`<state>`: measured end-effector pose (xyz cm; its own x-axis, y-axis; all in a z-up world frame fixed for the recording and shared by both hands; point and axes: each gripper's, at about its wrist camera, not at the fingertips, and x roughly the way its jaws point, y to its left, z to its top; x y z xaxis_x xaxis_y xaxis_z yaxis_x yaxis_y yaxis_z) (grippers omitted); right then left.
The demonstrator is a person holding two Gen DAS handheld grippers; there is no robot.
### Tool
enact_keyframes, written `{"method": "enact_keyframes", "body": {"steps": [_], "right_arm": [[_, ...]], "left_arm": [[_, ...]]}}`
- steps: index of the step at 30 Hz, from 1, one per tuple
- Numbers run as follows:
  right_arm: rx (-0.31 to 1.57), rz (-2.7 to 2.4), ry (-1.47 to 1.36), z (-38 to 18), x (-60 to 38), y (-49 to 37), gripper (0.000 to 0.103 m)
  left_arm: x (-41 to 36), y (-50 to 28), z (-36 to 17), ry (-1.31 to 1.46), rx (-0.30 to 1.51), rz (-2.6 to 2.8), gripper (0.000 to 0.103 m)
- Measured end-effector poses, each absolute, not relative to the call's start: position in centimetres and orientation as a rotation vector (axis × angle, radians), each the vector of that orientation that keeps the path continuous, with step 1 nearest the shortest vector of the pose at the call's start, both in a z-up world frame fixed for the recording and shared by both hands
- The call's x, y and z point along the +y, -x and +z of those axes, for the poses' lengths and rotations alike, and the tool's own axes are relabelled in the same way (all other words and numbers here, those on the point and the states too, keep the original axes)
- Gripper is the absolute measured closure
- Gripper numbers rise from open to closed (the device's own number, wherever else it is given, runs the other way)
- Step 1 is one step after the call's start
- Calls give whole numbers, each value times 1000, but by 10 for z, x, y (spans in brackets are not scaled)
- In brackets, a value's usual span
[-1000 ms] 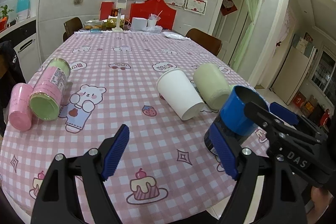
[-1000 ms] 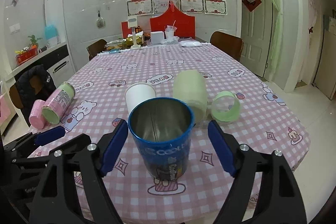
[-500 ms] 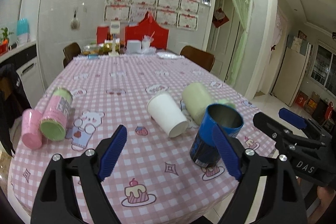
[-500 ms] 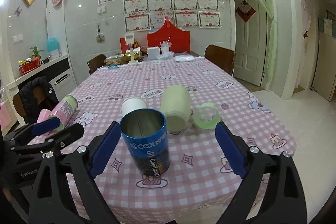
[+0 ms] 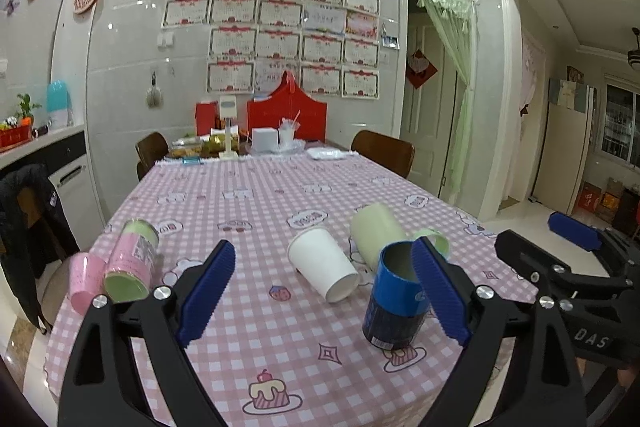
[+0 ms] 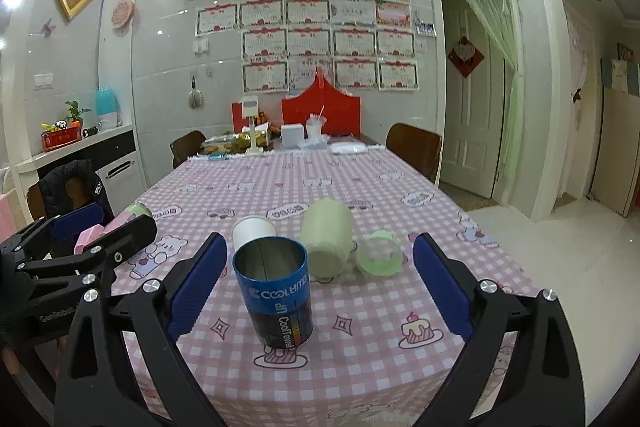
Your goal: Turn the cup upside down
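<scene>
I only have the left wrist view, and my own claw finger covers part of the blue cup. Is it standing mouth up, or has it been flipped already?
Observer: Not flipped. The right wrist view shows the whole blue cup standing upright on the tablecloth, with its open mouth up and its base on a cake print.
Operator: Is the right claw gripping it?
Observer: No. The right claw is open wide. The cup sits between its fingers, nearer the left one, and there is a visible gap on both sides.
</scene>
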<state>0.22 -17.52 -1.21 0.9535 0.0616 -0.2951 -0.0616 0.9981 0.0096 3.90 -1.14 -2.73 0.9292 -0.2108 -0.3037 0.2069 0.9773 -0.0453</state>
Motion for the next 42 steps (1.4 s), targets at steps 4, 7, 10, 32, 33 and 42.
{"method": "enact_keyframes", "body": {"steps": [4, 7, 10, 32, 33, 42], "right_arm": [[275, 61, 3, -12, -176, 2, 8], [266, 55, 1, -13, -177, 3, 8], [251, 48, 1, -13, -178, 5, 8], [216, 38, 13, -16, -174, 10, 8], [217, 38, 13, -17, -174, 10, 8], [220, 39, 12, -17, -173, 11, 8]], "left_arm": [[-13, -34, -24, 0, 282, -206, 15], [-15, -31, -23, -9, 259, -197, 15], [-16, -27, -21, -18, 235, -189, 15], [-19, -16, -18, -53, 154, -141, 14], [-20, -16, -18, -55, 152, -139, 14], [-19, -15, -17, -58, 148, -134, 14]]}}
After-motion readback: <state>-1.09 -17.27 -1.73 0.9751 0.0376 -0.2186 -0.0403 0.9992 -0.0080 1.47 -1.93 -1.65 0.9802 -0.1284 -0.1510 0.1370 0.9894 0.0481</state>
